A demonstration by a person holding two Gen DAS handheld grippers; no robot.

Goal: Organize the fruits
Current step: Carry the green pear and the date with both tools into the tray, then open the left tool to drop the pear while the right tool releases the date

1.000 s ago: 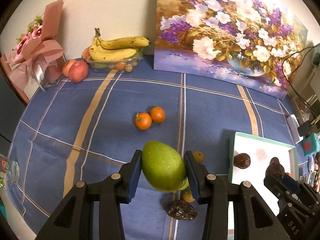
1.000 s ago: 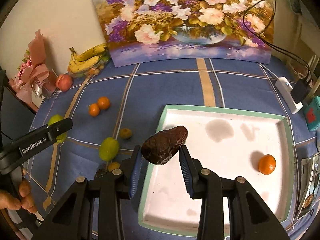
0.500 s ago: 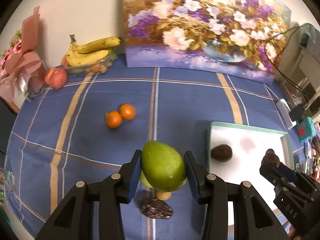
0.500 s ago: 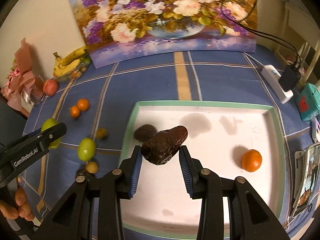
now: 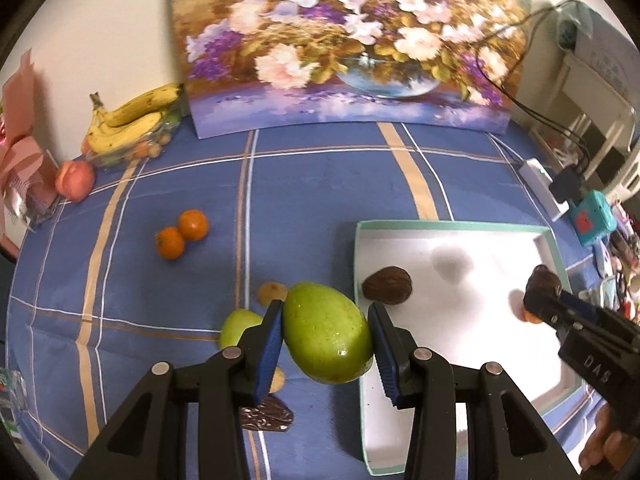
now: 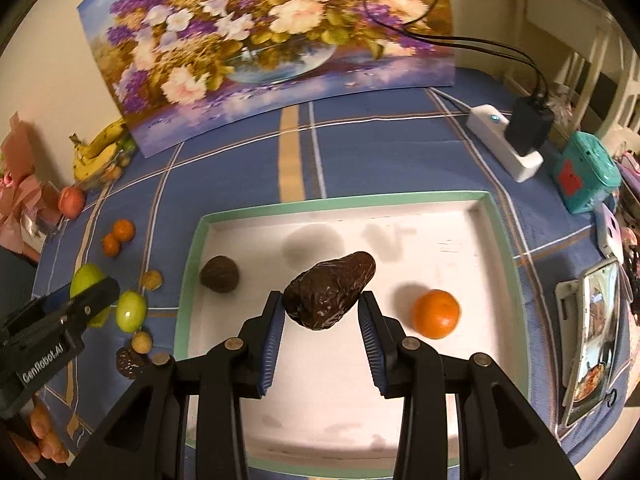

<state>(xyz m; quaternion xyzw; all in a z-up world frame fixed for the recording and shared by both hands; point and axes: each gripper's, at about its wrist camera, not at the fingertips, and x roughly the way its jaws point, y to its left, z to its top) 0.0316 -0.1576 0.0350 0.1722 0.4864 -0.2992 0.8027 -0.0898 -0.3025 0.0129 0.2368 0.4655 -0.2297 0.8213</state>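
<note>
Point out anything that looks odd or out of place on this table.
The white tray has grey smudges near its far edge, like stains. Small fruit is scattered on the cloth left of it: two oranges, a green fruit, and a dark wrinkled one. Nothing looks spilled or broken.

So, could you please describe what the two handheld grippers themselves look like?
Both the left gripper and right gripper are matte black, with silver pivot screws and ribbed blue finger pads. White "GenRobot.AI" lettering marks the left, "DAS" the right.
</note>
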